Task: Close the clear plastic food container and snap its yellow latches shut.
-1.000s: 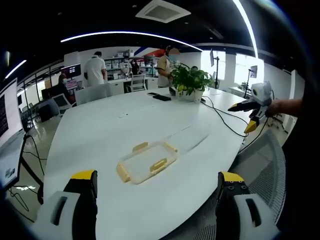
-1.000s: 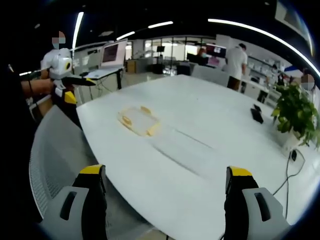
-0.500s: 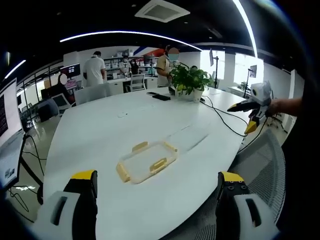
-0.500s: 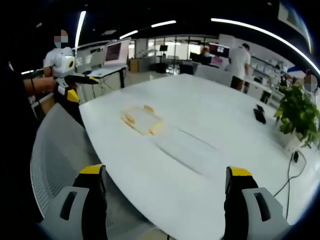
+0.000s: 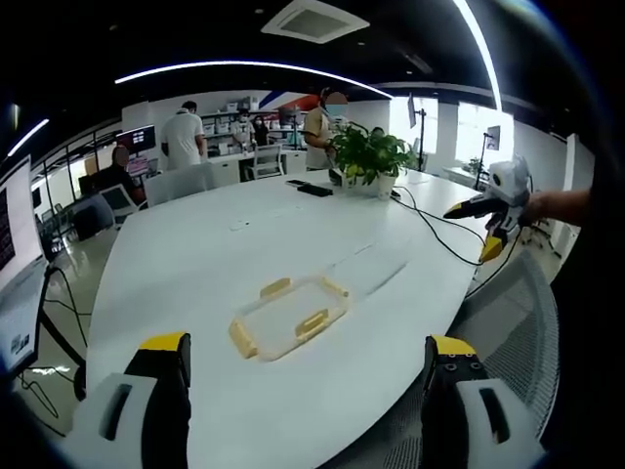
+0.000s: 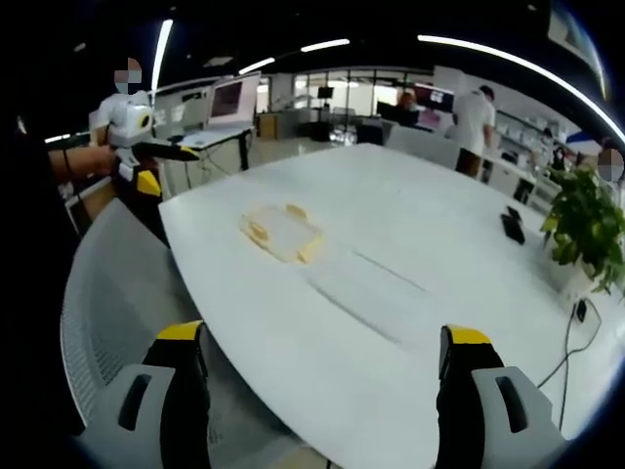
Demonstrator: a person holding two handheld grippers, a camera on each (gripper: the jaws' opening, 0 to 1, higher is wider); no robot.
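Nothing touched yet

My left gripper (image 5: 305,391) and right gripper (image 6: 322,386) both hang wide open, barely moved since a second ago. The container (image 5: 288,316) lies ahead on the table (image 5: 195,264), well apart, lid (image 5: 366,266) just beyond it. No closing started.

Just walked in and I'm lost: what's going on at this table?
A person holds a pair of tongs in each hand, both open and off the white table. A clear container with yellow latches lies near the table's edge, untouched. The right tongs and left tongs hover beside the table, holding nothing.
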